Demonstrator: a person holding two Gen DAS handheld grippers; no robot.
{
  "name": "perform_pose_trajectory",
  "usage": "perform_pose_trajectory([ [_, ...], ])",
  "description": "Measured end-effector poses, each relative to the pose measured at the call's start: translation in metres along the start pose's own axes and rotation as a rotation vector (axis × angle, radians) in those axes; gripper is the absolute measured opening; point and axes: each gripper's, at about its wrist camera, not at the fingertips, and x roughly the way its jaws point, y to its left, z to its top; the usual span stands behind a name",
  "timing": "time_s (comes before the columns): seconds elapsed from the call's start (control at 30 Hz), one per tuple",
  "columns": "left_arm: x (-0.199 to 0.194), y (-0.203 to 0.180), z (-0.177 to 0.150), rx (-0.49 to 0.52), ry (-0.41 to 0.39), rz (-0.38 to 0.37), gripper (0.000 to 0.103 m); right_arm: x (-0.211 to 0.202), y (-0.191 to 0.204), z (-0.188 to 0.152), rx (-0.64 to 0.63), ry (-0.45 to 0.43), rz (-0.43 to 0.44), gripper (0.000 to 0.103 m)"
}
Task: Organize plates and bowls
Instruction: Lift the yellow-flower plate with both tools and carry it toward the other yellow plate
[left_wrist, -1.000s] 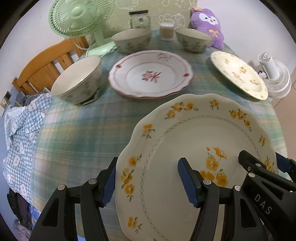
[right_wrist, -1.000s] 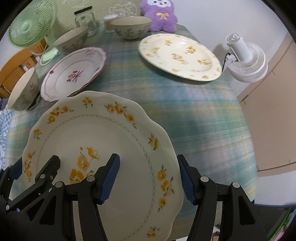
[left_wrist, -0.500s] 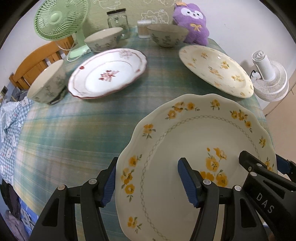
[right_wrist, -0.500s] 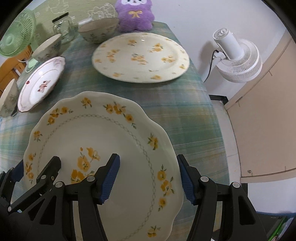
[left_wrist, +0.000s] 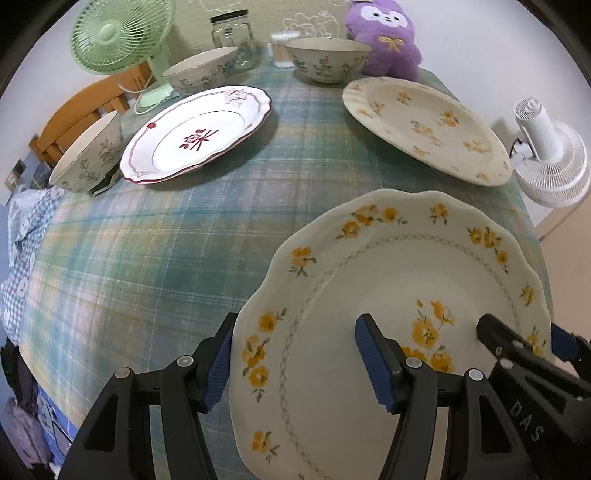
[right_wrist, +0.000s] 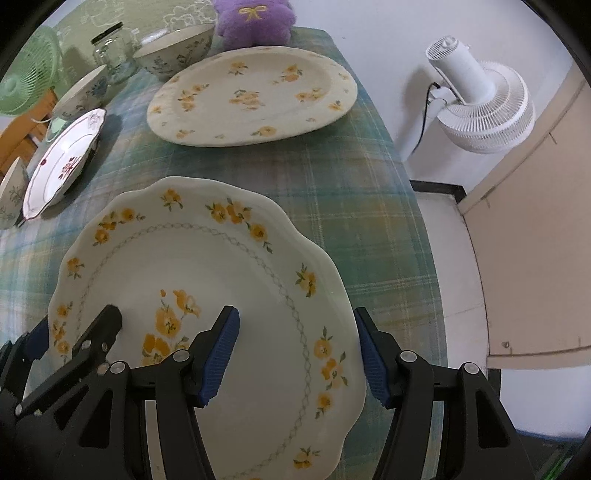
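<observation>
I hold a scalloped white plate with yellow flowers (left_wrist: 399, 280) (right_wrist: 207, 280) above the near right part of the table. My left gripper (left_wrist: 295, 360) is shut on its left rim, one finger above and one below. My right gripper (right_wrist: 297, 354) is shut on its right rim the same way. A cream plate with yellow flowers (left_wrist: 424, 125) (right_wrist: 255, 92) lies ahead at the far right. A red-trimmed white plate (left_wrist: 195, 133) (right_wrist: 62, 162) lies at the far left. Three floral bowls (left_wrist: 88, 157) (left_wrist: 201, 70) (left_wrist: 327, 59) stand around it.
A plaid green cloth (left_wrist: 155, 251) covers the table. A green fan (left_wrist: 118, 40), a glass jar (left_wrist: 232, 40), a small cup (left_wrist: 282, 50) and a purple plush (left_wrist: 384, 40) stand along the back. A white fan (right_wrist: 476, 96) stands off the right edge. A wooden chair (left_wrist: 81, 110) is at the left.
Both grippers have carried the plate to the right and forward, closer to the cream yellow-flowered plate. The grip on the plate is unchanged.
</observation>
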Motion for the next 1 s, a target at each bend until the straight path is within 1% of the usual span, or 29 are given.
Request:
perform_pose_trajectory([
  [0.13,0.0,0.001,0.001,-0.008,0.01,-0.005,0.067,-0.001,-0.002,0.0,-0.003,0.002,0.02,0.069],
  [0.23,-0.01,-0.003,0.002,0.037,-0.011,0.028,0.07,-0.007,-0.003,0.001,-0.007,-0.007,0.014,0.069],
  [0.27,-0.015,-0.003,0.002,0.048,-0.021,0.031,0.073,-0.011,-0.003,0.002,-0.004,-0.016,0.004,0.069],
  [0.33,-0.023,-0.002,0.006,0.058,-0.031,0.016,0.075,-0.023,-0.005,0.005,0.011,-0.037,-0.017,0.071],
  [0.4,-0.034,0.002,0.012,0.069,-0.055,-0.005,0.078,-0.035,-0.006,0.008,0.025,-0.064,-0.017,0.075],
  [0.5,-0.051,0.01,0.021,0.093,-0.093,-0.043,0.081,-0.058,-0.006,0.015,0.054,-0.107,-0.021,0.076],
  [0.6,-0.065,0.016,0.034,0.124,-0.104,-0.086,0.084,-0.08,-0.005,0.02,0.09,-0.142,-0.034,0.076],
  [0.67,-0.076,0.018,0.044,0.138,-0.103,-0.084,0.085,-0.094,-0.006,0.025,0.112,-0.151,-0.025,0.076],
  [0.73,-0.088,0.017,0.051,0.16,-0.131,-0.087,0.085,-0.107,-0.004,0.031,0.118,-0.175,-0.027,0.076],
  [0.77,-0.094,0.018,0.056,0.163,-0.152,-0.093,0.086,-0.111,-0.004,0.034,0.116,-0.183,-0.031,0.076],
  [0.9,-0.106,0.02,0.072,0.144,-0.166,-0.124,0.086,-0.13,-0.005,0.051,0.125,-0.212,-0.043,0.076],
  [1.0,-0.111,0.016,0.086,0.13,-0.183,-0.138,0.088,-0.138,-0.009,0.064,0.124,-0.265,-0.031,0.076],
])
